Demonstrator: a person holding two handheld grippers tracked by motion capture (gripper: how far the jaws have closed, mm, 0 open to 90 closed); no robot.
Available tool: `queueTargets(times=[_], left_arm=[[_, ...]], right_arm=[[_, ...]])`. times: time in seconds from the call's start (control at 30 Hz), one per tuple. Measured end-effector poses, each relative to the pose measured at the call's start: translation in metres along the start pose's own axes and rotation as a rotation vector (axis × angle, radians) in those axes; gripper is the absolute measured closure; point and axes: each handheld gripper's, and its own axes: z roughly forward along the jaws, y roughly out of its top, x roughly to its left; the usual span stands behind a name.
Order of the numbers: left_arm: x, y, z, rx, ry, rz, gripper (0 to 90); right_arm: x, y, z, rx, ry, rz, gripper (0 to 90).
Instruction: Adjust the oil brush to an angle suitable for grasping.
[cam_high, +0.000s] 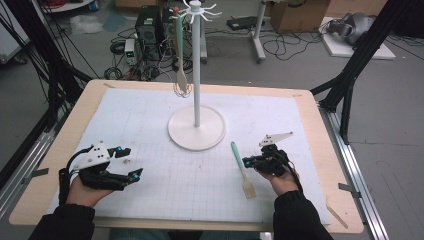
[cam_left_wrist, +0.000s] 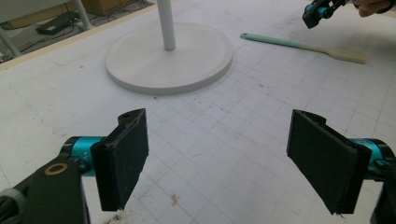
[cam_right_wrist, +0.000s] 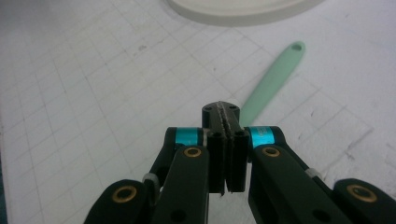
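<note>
a mint-handled brush (cam_high: 242, 170) with a pale wooden head is lying flat on the white gridded mat (cam_high: 165, 185), toward the right edge of the bench (cam_high: 60, 145), its handle tip with a hanging hole pointing up toward the stand and its head pointing back toward the near edge. the right gripper (cam_high: 248, 162) is sitting just beside the handle, on its right, with its jaws pressed together and nothing between them; in the right gripper view the closed gripper (cam_right_wrist: 226, 114) is pointing along the green handle (cam_right_wrist: 273, 79), which is emerging from behind the tips, and whether they are touching it cannot be told.

to lift the brush well, the right gripper is likely needing to spread its jaws first, straddle the handle across its width near the middle, then close squarely so the brush is not pivoting; gripping too near the hole end would leave the head drooping and block the hole.

further in, near the middle of the bench, a white stand (cam_high: 196, 127) with a round base and tall pole is carrying a ring of hooks (cam_high: 196, 9), with a whisk with a green handle (cam_high: 180, 55) already hanging from one. the hole looks meant for a free hook.

the left gripper (cam_high: 129, 163) is resting near the left edge, its jaws standing apart and holding nothing, as its padded fingers (cam_left_wrist: 122, 156) show.
</note>
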Motion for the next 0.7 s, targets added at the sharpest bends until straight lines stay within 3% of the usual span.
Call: queueTargets(times=[0.4, 0.7], left_arm=[[0.001, 0.0, 0.001, 0.001, -0.004, 0.006, 21.2], [0.0, 0.0, 0.001, 0.0, -0.005, 0.006, 21.2]], right_arm=[[-0.008, -0.005, 0.014, 0.05, -0.036, 0.037, 89.4], [-0.008, -0.005, 0.022, 0.075, -0.036, 0.047, 89.4]])
